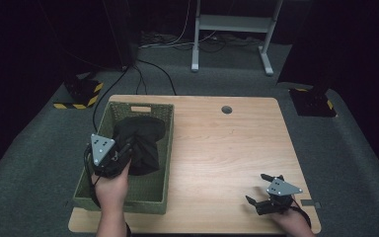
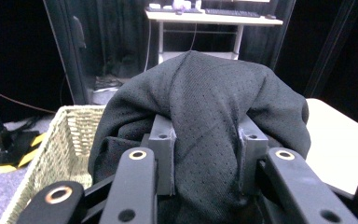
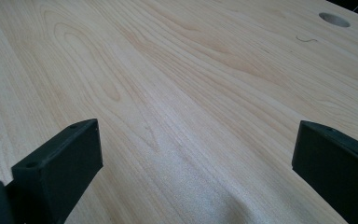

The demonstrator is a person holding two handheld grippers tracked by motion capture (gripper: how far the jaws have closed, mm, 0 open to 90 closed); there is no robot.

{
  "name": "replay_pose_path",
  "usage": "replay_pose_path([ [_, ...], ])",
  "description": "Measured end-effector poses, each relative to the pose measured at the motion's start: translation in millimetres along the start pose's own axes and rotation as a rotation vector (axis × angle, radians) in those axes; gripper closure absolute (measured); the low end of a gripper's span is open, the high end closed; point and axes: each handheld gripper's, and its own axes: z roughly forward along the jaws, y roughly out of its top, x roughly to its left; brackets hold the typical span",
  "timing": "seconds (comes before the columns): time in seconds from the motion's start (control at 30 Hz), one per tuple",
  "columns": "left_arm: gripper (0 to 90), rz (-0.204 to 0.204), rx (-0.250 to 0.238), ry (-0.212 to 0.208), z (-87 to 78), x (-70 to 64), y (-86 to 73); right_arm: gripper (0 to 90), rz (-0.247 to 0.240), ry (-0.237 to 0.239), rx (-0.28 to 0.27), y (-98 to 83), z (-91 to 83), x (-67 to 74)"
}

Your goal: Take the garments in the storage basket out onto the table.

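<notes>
Black mesh fabric, apparently a perforated sports garment, is being gripped by the left gripper, its jaws clenched on a bunched fold of the cloth, as is being shown plainly in the left gripper view, where the weave is being pinched between the two grey pads. The garment is being held over and partly inside the green woven basket at the left side of the wooden table, with most of the cloth draped around the jaws. The right gripper is being kept well apart, near the table's front right corner, with its jaws spread wide and nothing between them; bare wood and a round cable hole are being shown in its view. As a judgement, a slip is being risked: only a fold is being pinched, so the slick mesh could be pulled free by its own hanging weight, or a trailing edge could be snagged on the basket's rough rim and the basket dragged or tipped. No brand, label or legible writing is being shown on the garment, the basket or the grippers.
</notes>
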Motion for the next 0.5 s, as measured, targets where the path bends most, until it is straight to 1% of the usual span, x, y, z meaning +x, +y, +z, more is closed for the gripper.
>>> replay_pose_path([
  [0.17, 66.6, 0.011, -0.025, 0.004, -3.3, -3.8, 7.3, 1.2, 0.001, -0.001, -0.001, 0.0, -0.1, -0.1],
  [0.5, 66.6, 0.030, -0.071, -0.005, -9.6, -10.5, 23.3, 1.2, 0.004, 0.000, -0.001, -0.1, -0.2, -0.5],
])
